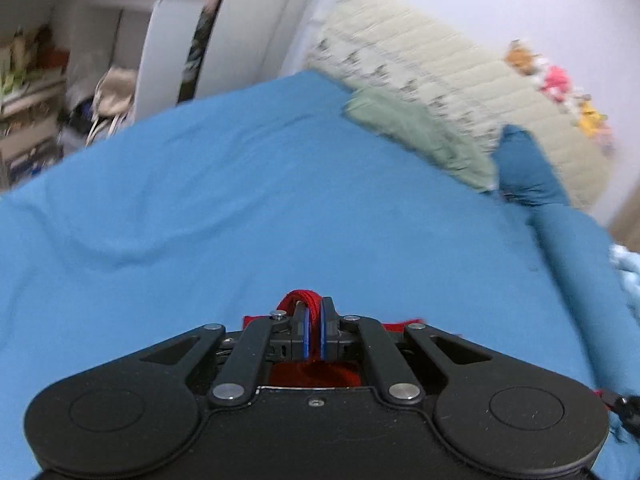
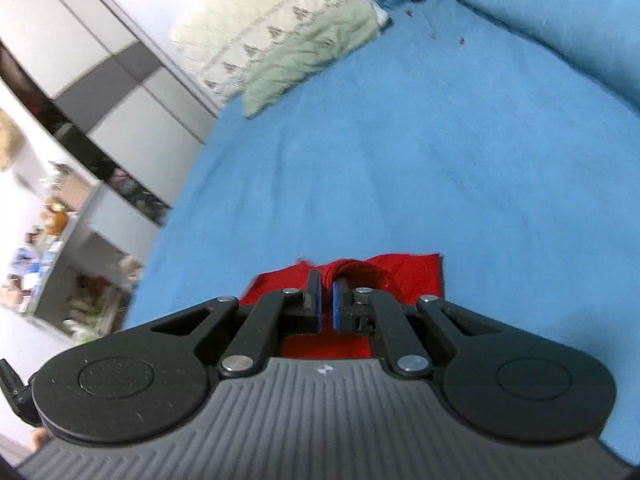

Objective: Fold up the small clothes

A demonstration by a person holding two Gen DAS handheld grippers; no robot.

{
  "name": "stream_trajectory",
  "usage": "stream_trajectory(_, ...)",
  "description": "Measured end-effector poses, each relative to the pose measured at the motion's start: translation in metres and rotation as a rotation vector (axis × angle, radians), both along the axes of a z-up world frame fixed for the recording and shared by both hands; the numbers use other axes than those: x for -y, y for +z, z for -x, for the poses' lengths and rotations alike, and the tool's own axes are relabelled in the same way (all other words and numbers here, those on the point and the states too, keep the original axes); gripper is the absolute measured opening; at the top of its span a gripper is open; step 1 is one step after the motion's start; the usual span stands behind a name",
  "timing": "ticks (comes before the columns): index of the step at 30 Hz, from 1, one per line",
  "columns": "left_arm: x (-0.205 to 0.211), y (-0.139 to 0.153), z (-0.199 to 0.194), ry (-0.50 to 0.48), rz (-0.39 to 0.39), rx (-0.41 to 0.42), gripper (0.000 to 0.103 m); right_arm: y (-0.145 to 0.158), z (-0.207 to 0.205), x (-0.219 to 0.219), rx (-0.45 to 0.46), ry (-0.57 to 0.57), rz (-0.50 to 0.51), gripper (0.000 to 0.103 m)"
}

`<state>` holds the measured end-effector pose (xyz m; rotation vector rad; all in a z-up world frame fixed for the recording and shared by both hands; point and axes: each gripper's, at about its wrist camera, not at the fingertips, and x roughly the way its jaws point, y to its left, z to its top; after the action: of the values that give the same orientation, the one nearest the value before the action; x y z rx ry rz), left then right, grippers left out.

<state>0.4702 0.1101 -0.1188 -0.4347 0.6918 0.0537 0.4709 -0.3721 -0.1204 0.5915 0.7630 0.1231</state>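
A small red garment [image 1: 298,302] is pinched between the blue pads of my left gripper [image 1: 314,310], a loop of its edge sticking up past the fingertips; more red cloth shows below the fingers. In the right wrist view the same red garment [image 2: 408,274] lies on the blue bedsheet [image 2: 400,152], and my right gripper [image 2: 326,286] is shut on a bunched fold of it. Most of the garment is hidden under both grippers.
The blue bedsheet [image 1: 240,184] covers the bed. A pale green pillow [image 1: 416,132] and a cream quilted headboard cushion [image 1: 440,64] lie at the far end, with a blue pillow [image 1: 524,168] beside them. Shelves [image 1: 36,72] and a wardrobe [image 2: 100,64] stand off the bed's left side.
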Motion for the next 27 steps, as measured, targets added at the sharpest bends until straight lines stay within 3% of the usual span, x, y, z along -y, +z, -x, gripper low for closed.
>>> stream_trajectory(4, 0.004, -0.047, -0.031, 0.038, 0.001, -0.041, 0.004, -0.059, -0.027, 0.001, -0.02, -0.016, 0.011, 0.02)
stream_trajectory(10, 0.009, -0.065, -0.06, 0.06, -0.02, -0.045, 0.005, -0.096, -0.057, 0.013, 0.006, -0.046, -0.032, 0.021)
stream_trajectory(12, 0.011, -0.066, -0.069, 0.077, -0.013, -0.058, 0.009, -0.096, -0.055, 0.016, 0.006, -0.051, -0.036, 0.027)
stream_trajectory(13, 0.01, -0.065, -0.068, 0.089, -0.009, -0.05, 0.021, -0.094, -0.055, 0.018, 0.014, -0.055, -0.038, 0.041)
stream_trajectory(14, 0.009, -0.06, -0.062, 0.097, -0.011, -0.029, 0.03, -0.09, -0.049, 0.02, 0.033, -0.058, -0.027, 0.067)
stream_trajectory(15, 0.011, -0.055, -0.053, 0.094, -0.019, 0.003, 0.048, -0.086, -0.041, 0.018, 0.062, -0.066, 0.007, 0.078)
stream_trajectory(16, 0.014, -0.048, -0.039, 0.074, -0.042, 0.046, 0.059, -0.08, -0.028, 0.015, 0.104, -0.07, 0.047, 0.089)
stream_trajectory(19, 0.035, -0.042, 0.002, -0.011, -0.14, 0.083, 0.062, -0.074, 0.015, -0.002, 0.169, -0.023, 0.144, 0.095)
stream_trajectory(21, 0.047, -0.048, 0.028, -0.078, -0.158, 0.09, 0.072, -0.079, 0.037, -0.014, 0.172, 0.019, 0.167, 0.095)
stream_trajectory(22, 0.052, -0.055, 0.038, -0.09, -0.165, 0.082, 0.072, -0.084, 0.045, -0.021, 0.169, 0.043, 0.177, 0.095)
stream_trajectory(27, 0.058, -0.096, 0.052, -0.122, -0.193, -0.045, 0.072, -0.114, 0.054, -0.05, 0.103, 0.123, 0.294, 0.095)
